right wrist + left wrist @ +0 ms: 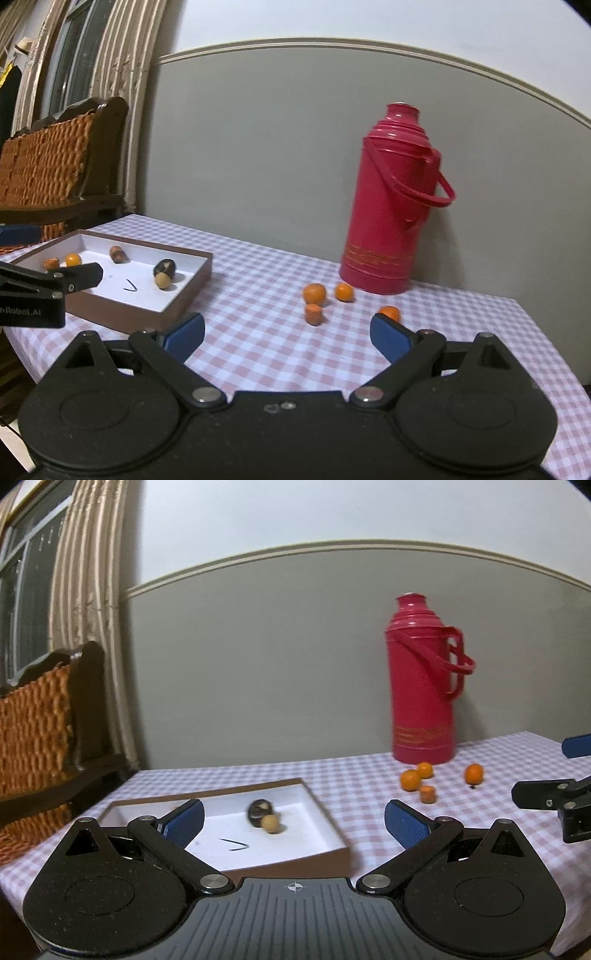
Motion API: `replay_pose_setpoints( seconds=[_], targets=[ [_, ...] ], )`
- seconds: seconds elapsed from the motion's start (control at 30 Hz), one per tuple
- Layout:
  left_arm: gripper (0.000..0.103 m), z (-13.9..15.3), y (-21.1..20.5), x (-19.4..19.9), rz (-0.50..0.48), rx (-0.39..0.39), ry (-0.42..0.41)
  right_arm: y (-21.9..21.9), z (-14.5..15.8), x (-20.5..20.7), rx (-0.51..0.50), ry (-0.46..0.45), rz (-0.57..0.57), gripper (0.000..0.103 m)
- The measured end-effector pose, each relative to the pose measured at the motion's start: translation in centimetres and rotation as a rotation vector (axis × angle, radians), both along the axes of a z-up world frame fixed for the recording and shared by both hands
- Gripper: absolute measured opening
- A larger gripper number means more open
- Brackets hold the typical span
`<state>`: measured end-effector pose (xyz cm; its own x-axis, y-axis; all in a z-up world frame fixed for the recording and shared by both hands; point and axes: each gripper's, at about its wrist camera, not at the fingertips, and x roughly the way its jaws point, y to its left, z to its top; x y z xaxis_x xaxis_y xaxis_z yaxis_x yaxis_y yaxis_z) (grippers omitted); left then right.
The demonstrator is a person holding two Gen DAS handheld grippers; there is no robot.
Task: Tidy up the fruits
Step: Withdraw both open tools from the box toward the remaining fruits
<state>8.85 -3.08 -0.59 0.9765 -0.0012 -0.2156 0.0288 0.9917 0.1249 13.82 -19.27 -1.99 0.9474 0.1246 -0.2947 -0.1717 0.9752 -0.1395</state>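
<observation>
Oranges (314,293), 4 pieces, lie loose on the checked tablecloth (258,343) before the red thermos (388,206), ahead of the right gripper (288,330), its jaws wide, empty. The left gripper (293,818), likewise wide, hangs over the brown tray (325,853).

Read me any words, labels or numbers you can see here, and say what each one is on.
"nRobot.AI": white print on the left tool, cut off by the edge of the right wrist view.
Gold bands and lettering on the red thermos: too blurred to read.
Nothing else legible.
</observation>
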Motion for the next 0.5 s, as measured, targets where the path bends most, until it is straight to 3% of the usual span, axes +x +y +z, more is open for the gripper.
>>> replay_pose_setpoints(
  seconds=[0.5],
  targets=[
    [0.103, -0.6, -7.0, 1.9, -0.123, 0.026, 0.020, -5.0, -1.1, -0.4, 0.004, -0.005, -0.100, 0.085]
  ],
)
